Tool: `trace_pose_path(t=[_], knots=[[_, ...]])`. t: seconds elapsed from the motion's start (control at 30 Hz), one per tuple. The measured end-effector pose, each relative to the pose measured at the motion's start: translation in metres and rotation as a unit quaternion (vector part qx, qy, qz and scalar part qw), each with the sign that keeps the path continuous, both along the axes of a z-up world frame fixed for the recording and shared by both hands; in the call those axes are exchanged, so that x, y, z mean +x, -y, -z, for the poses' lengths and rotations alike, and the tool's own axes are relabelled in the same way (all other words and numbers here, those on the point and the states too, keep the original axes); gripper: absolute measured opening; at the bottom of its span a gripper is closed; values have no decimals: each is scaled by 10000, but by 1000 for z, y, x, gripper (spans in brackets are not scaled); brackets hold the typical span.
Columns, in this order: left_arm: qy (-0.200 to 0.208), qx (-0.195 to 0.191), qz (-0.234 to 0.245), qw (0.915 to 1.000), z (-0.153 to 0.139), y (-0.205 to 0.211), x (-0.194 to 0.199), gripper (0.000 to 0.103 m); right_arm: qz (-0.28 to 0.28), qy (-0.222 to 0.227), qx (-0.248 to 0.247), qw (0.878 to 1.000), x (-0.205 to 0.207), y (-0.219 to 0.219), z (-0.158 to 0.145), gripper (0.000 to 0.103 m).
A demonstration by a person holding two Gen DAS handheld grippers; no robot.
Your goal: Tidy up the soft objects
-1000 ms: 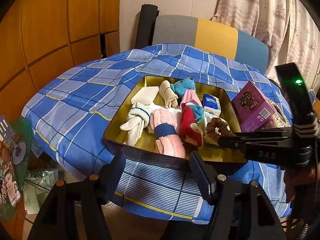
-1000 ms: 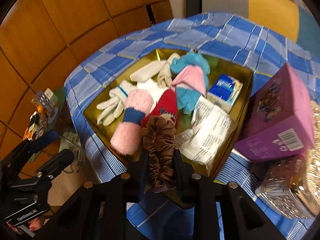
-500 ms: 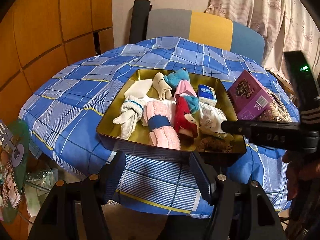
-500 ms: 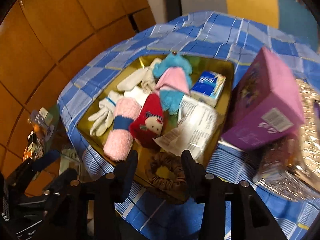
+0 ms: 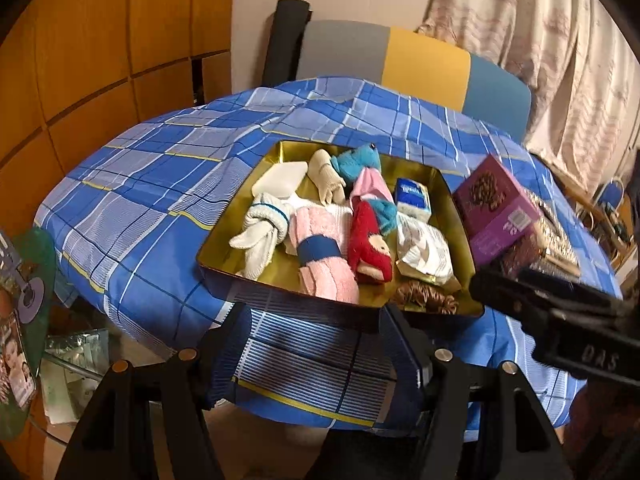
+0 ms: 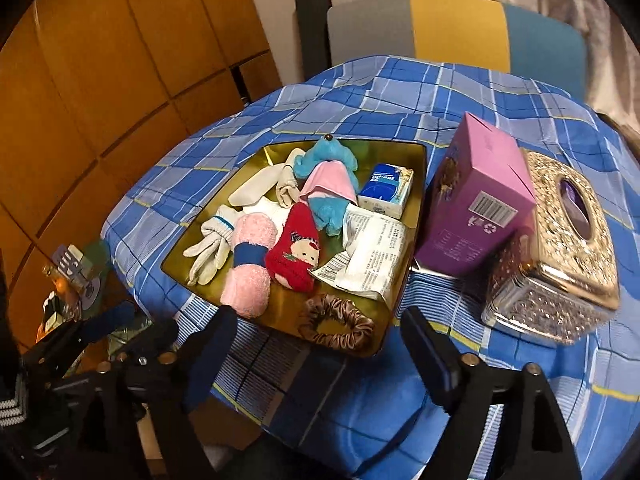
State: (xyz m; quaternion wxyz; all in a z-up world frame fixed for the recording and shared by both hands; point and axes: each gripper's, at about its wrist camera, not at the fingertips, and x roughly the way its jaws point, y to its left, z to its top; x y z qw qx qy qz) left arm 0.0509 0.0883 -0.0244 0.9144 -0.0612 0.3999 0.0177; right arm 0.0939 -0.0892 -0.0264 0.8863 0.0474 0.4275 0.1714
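Opening wide and empty, the right tongs (image 6: 316, 344) hang just beyond the tray's (image 6: 418, 184) near rim, where the scrunchie (image 6: 336, 322) lies; sweeping low could drag it out. Left tongs (image 5: 312, 344) gape empty.

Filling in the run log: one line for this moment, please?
right gripper: opening, empty | brown scrunchie: in gold tray | left gripper: open, empty
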Motion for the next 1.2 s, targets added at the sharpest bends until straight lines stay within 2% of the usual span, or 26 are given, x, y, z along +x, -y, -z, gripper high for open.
trace_pose_path(t=[0.2, 0.37, 0.5, 0.7, 0.83, 0.97, 1.2], knots=[[56, -182, -129, 9997, -4, -8, -4, 67, 444, 398, -349, 9976, -16, 1, -14, 103], [140, -99, -123, 9998, -13, -3, -10, 67, 941, 741, -488, 9916, -30, 9, -32, 103], [235, -9, -116, 9997, -19, 5, -17, 67, 1264, 801, -497, 9875, -40, 17, -41, 103], [136, 28, 177, 9997, -22, 17, -24, 67, 1645, 913, -574, 9805, -58, 26, -48, 103], [144, 40, 319, 9994, -24, 24, -30, 67, 1815, 887, -444, 9784, -66, 32, -48, 103], [196, 112, 374, 9990, -27, 29, -35, 67, 1881, 997, -590, 9753, -75, 32, -49, 103], [433, 199, 293, 9984, -39, 29, -43, 67, 1997, 920, -795, 9723, -79, 35, -42, 103]])
